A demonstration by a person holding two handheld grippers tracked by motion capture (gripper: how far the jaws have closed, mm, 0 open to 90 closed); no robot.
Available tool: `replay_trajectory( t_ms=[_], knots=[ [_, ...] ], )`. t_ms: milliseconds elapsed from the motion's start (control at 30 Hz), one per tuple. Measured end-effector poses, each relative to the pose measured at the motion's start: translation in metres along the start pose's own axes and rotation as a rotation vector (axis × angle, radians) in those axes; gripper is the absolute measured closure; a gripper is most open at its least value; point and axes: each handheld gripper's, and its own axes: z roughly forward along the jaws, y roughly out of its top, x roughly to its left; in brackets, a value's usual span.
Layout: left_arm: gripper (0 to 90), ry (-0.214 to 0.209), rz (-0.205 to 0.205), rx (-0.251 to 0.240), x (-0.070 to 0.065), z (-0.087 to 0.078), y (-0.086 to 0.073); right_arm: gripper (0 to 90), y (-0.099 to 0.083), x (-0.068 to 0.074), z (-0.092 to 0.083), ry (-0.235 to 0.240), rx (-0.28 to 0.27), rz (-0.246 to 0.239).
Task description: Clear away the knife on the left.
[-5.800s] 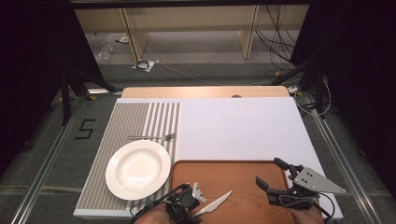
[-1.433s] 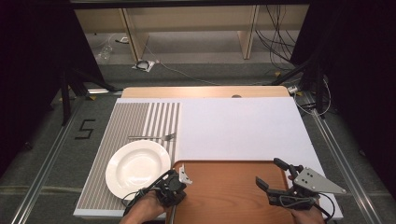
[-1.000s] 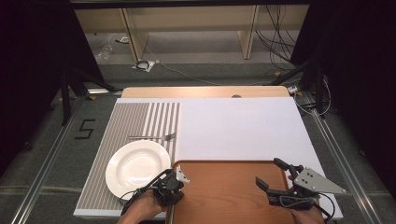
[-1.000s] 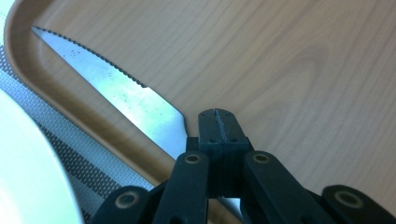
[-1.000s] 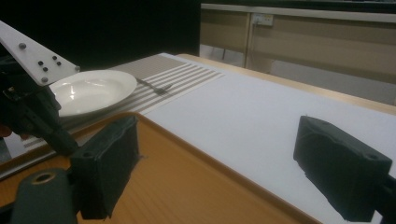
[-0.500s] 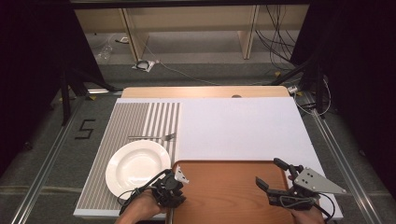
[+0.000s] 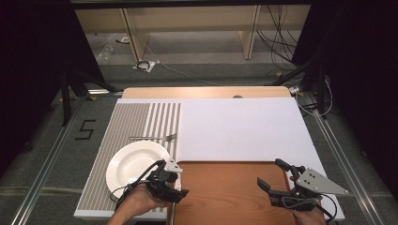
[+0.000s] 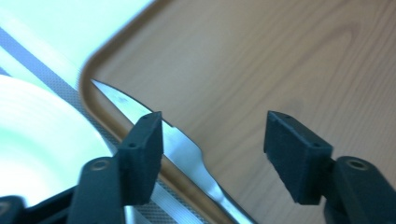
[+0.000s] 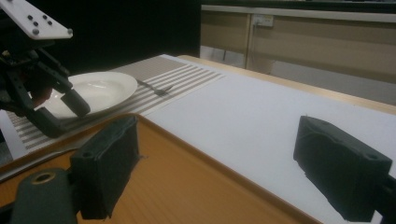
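A silver knife [image 8: 182,149] lies along the left rim of the wooden tray [image 7: 225,192], its blade pointing away from me. My left gripper [image 7: 176,185] hovers just over it. Its jaws have just been opening and stand wide, and the pads do not touch the knife [image 8: 212,126]. From the right gripper view, the left gripper [image 9: 65,114] hangs in front of the white plate [image 9: 98,91]. My right gripper [image 7: 271,173] rests at the tray's right side, open and empty [image 9: 215,140].
The white plate [image 7: 136,164] sits on a striped placemat [image 7: 126,122] left of the tray. A fork [image 7: 152,138] lies just beyond the plate. A white sheet [image 7: 239,126] covers the table behind the tray. The table's front edge runs close under both hands.
The left gripper carried the knife from the tray's front middle to its left edge. Since then it has lifted slightly, and the knife lies free on the rim. The right gripper stayed put.
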Motion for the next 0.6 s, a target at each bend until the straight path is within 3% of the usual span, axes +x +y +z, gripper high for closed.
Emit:
replay_trajectory(
  t_ms=[233, 600],
  knots=[
    [27.1, 0.034, -0.031, -0.076, 0.011, -0.011, 0.003, 15.2, -0.001, -0.001, -0.001, 0.001, 0.000, 0.005],
    [20.3, 0.096, -0.068, -0.142, 0.028, -0.025, 0.004, 15.2, -0.001, -0.002, -0.001, 0.001, 0.001, 0.006]
  ],
)
